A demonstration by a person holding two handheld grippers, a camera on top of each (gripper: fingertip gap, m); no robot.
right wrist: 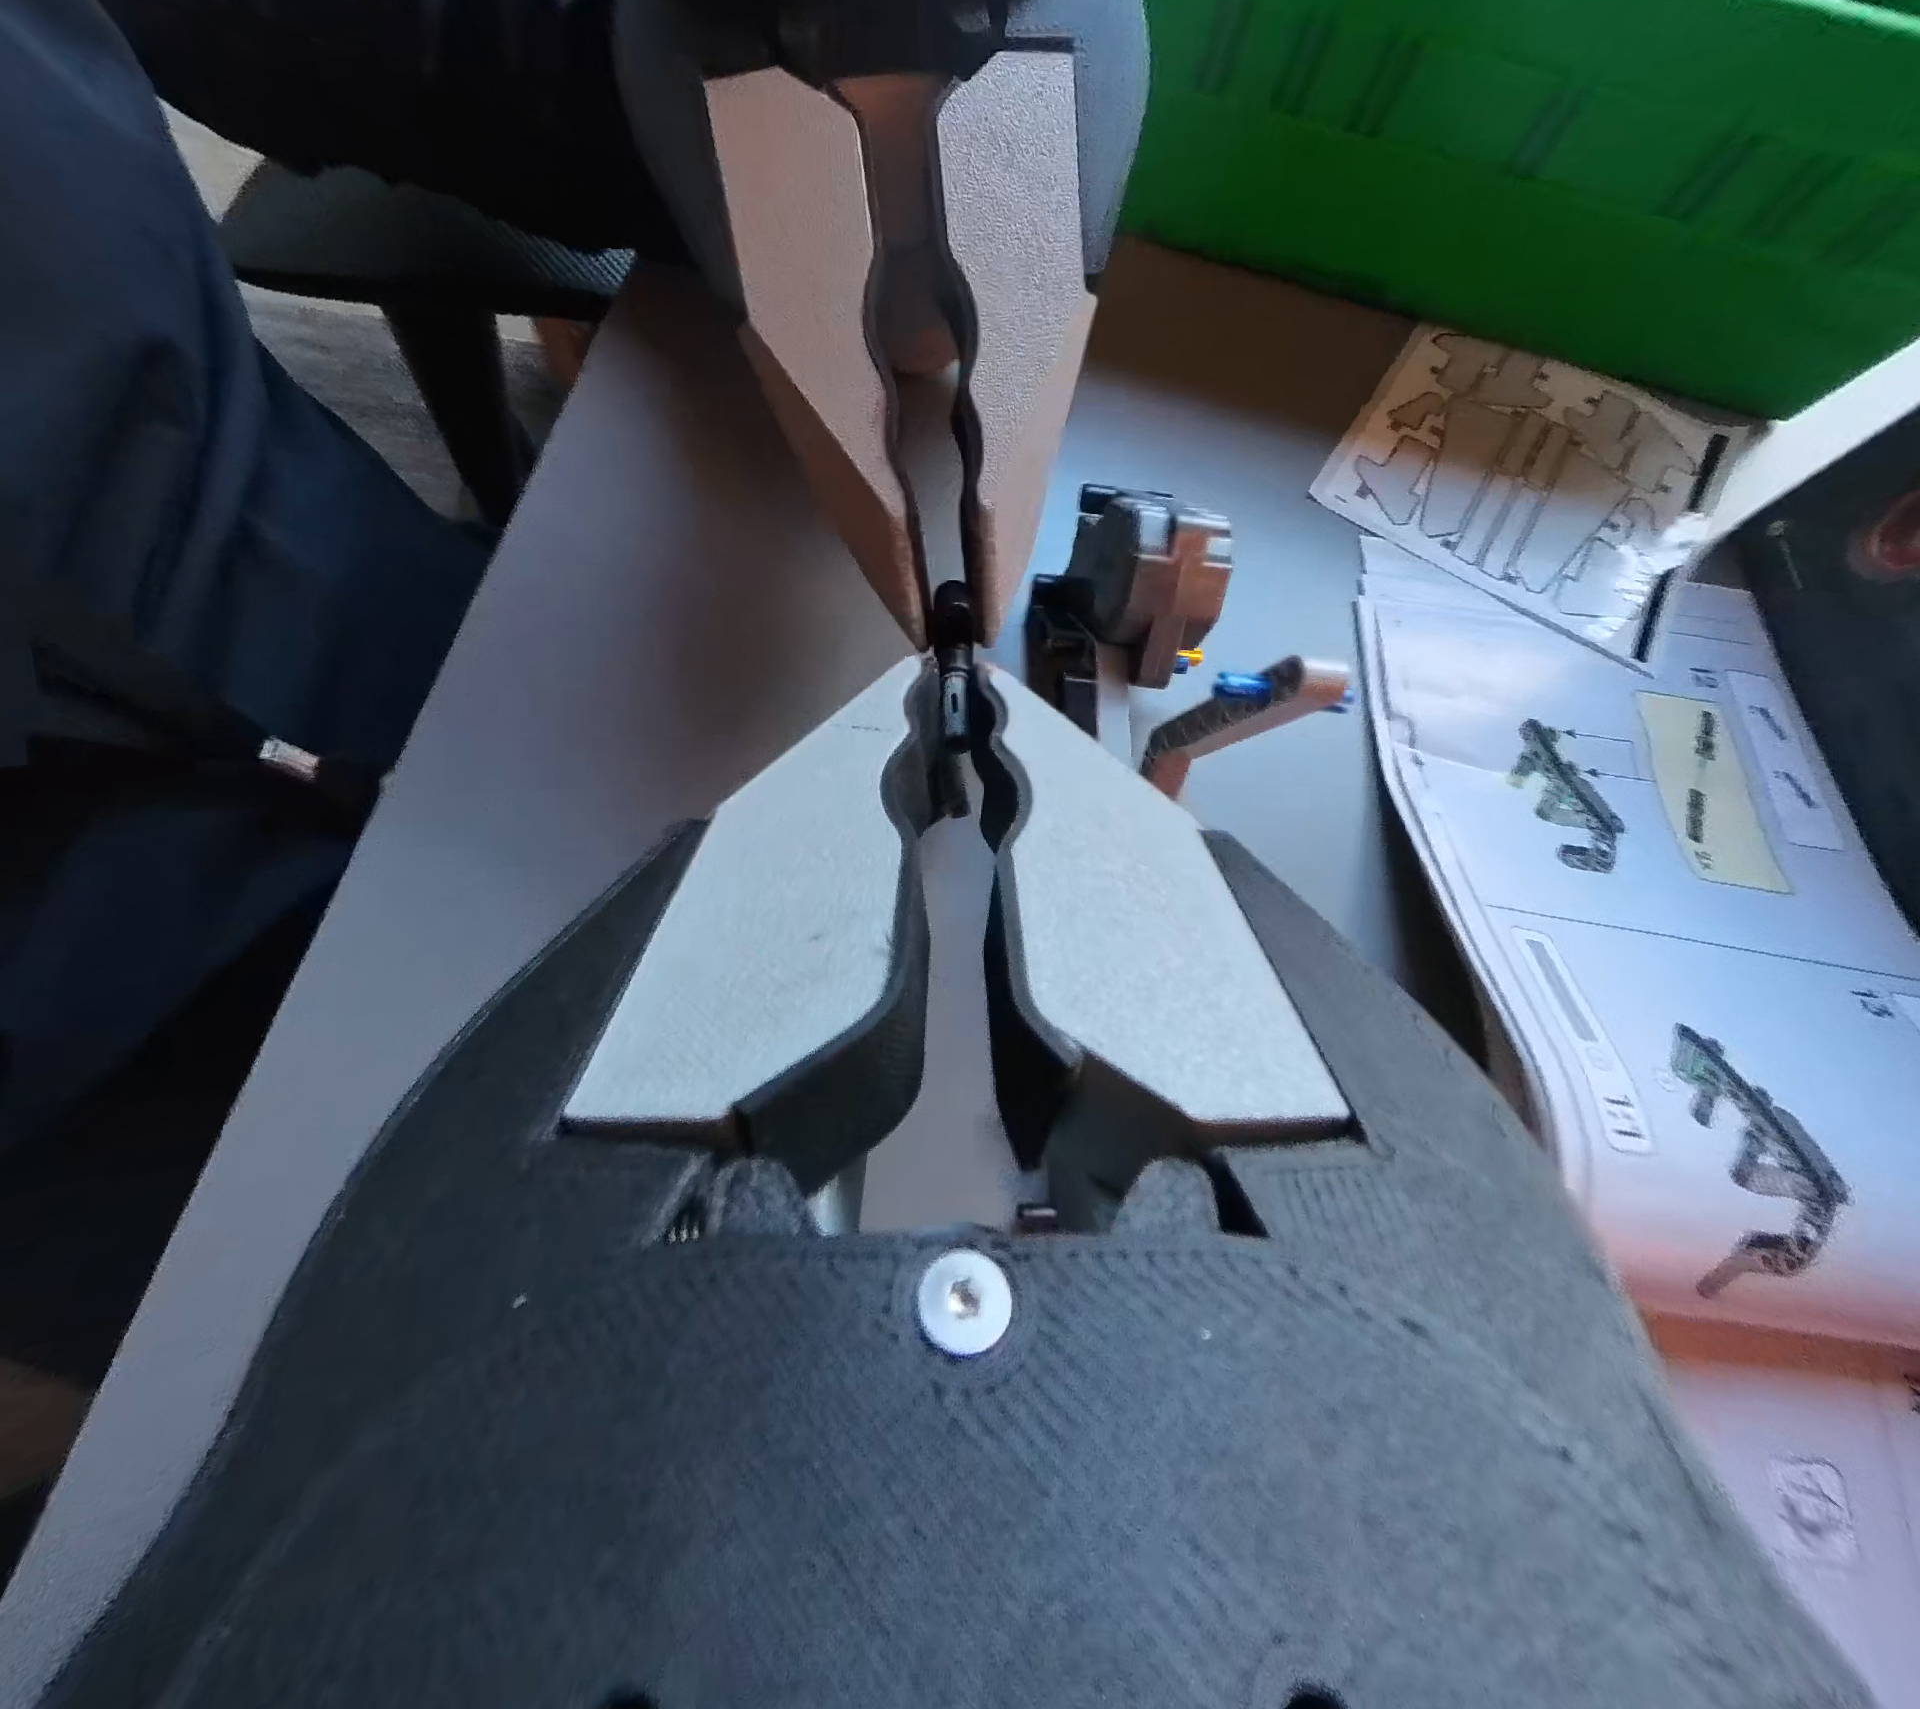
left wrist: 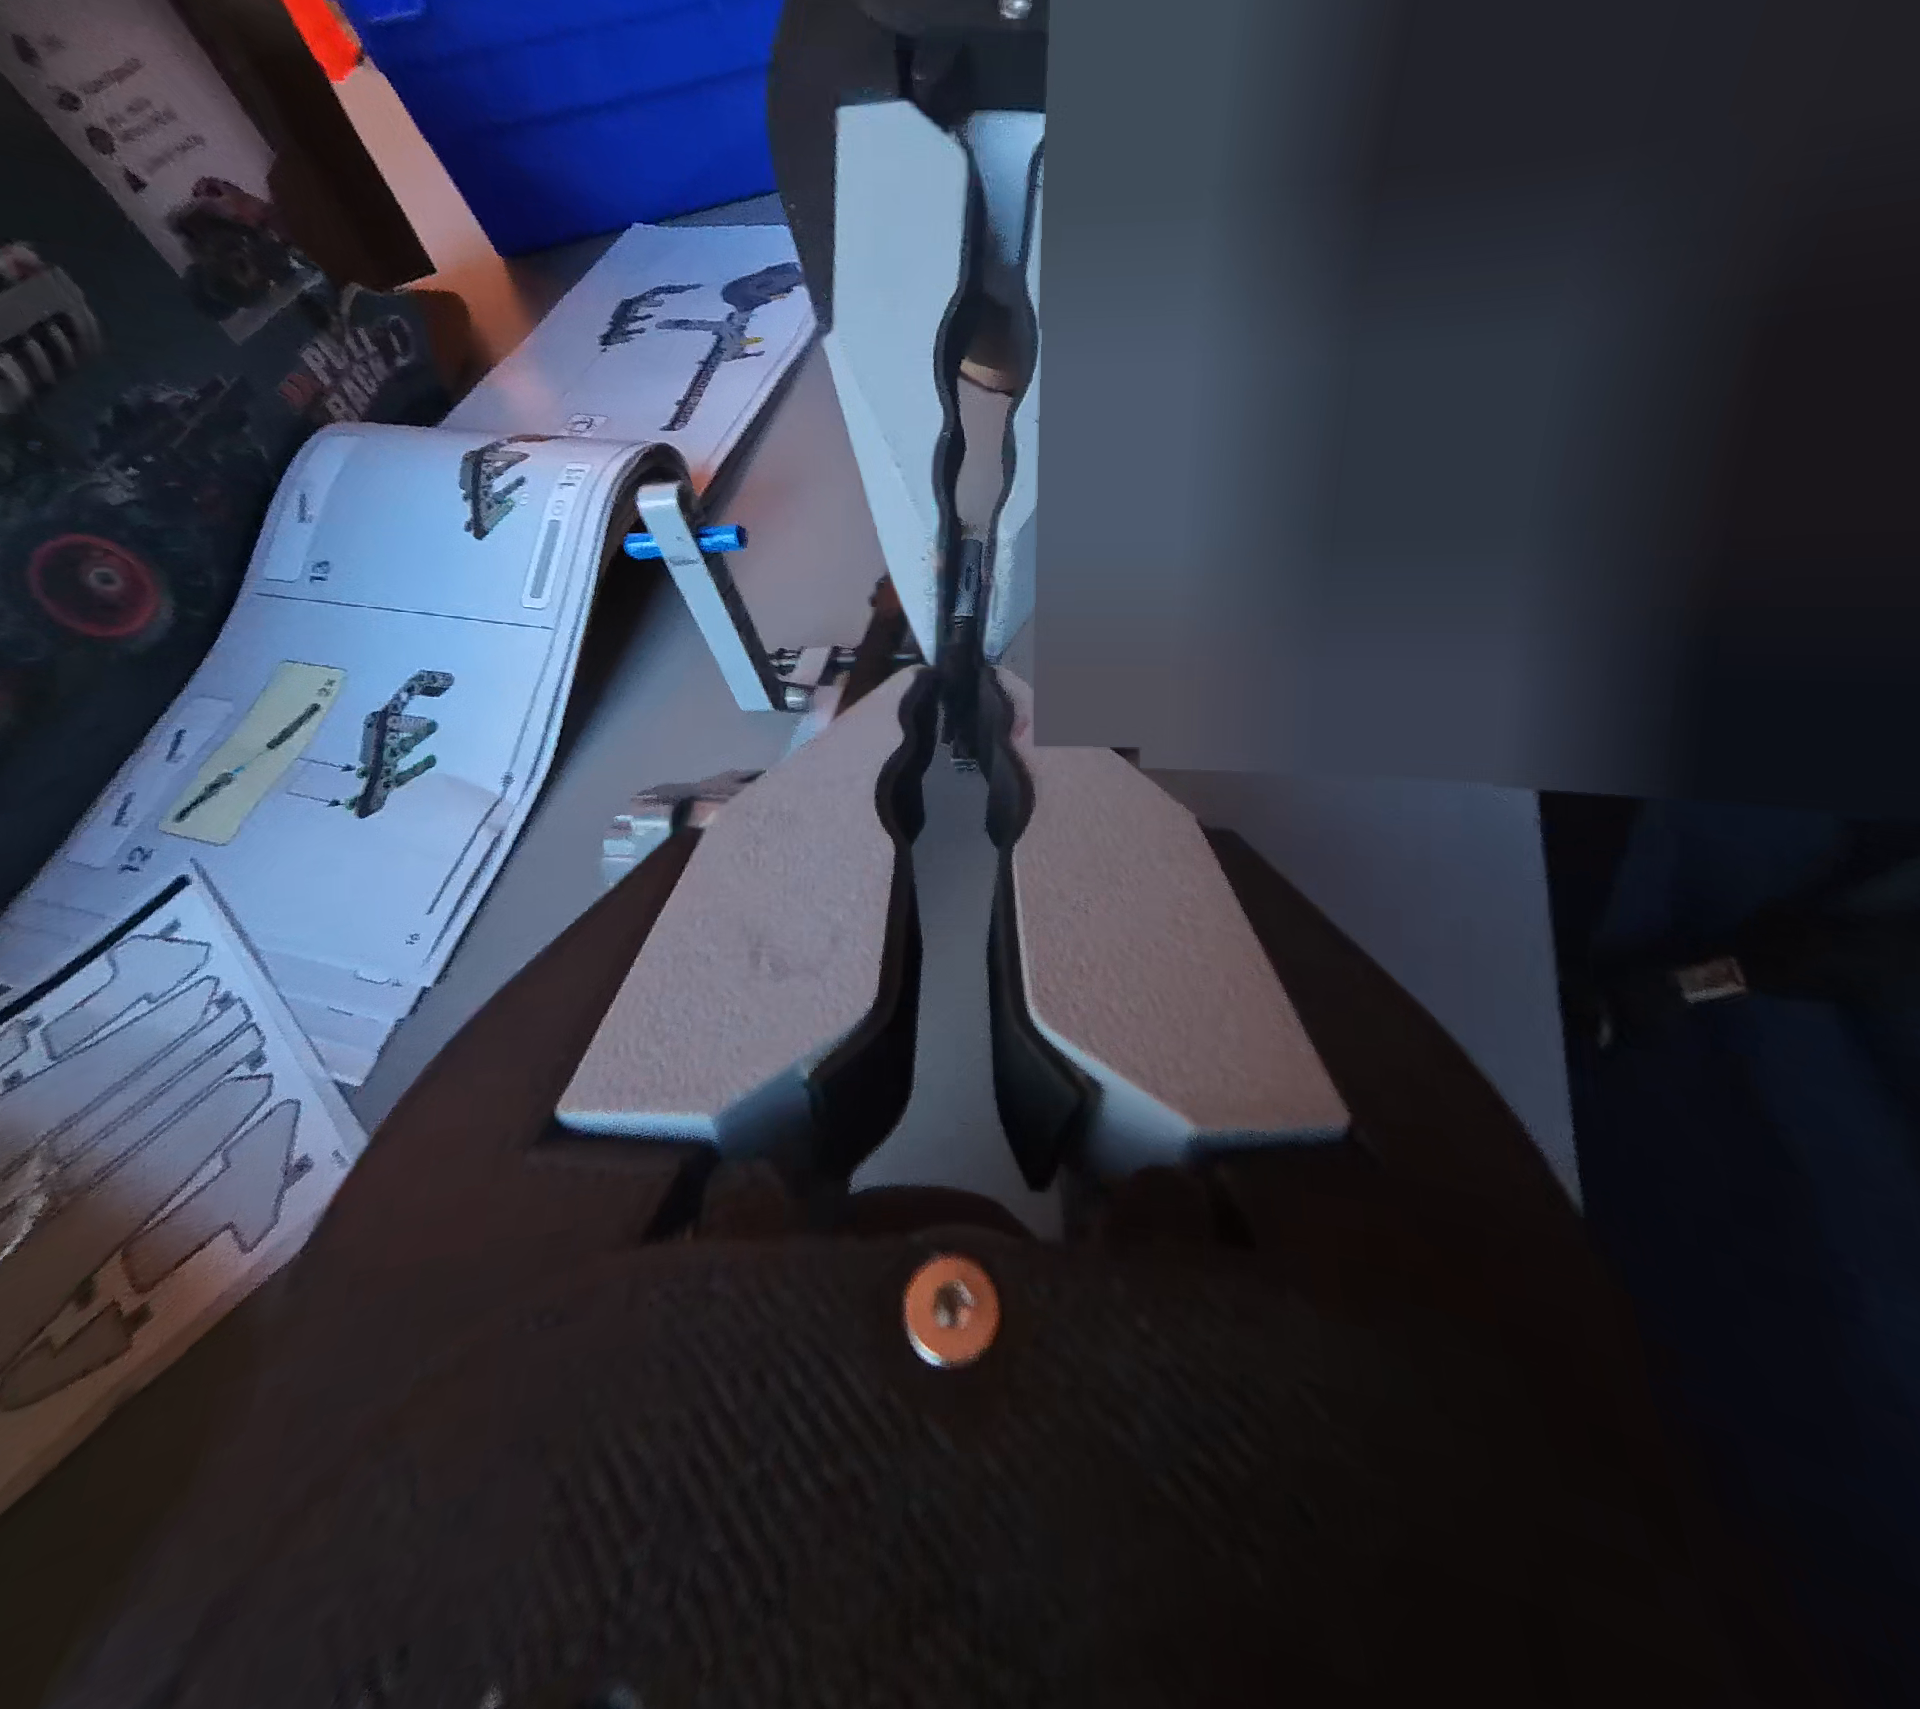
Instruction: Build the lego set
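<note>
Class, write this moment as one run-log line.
left gripper: shut on small black pin | right gripper: shut on same pin, tip to tip | grey beam: on table, untouched | instruction booklet: open

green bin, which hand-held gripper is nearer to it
Left. The left hand-held gripper reaches in from beside the green bin; the right hand-held gripper is farther back.

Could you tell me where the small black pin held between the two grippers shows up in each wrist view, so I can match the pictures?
Left wrist view: the black pin sits just above centre, where the left gripper meets the right gripper tip to tip.
Right wrist view: the pin is again near centre, between the right gripper and the left one.
Shared landmark: the open instruction booklet.
</note>
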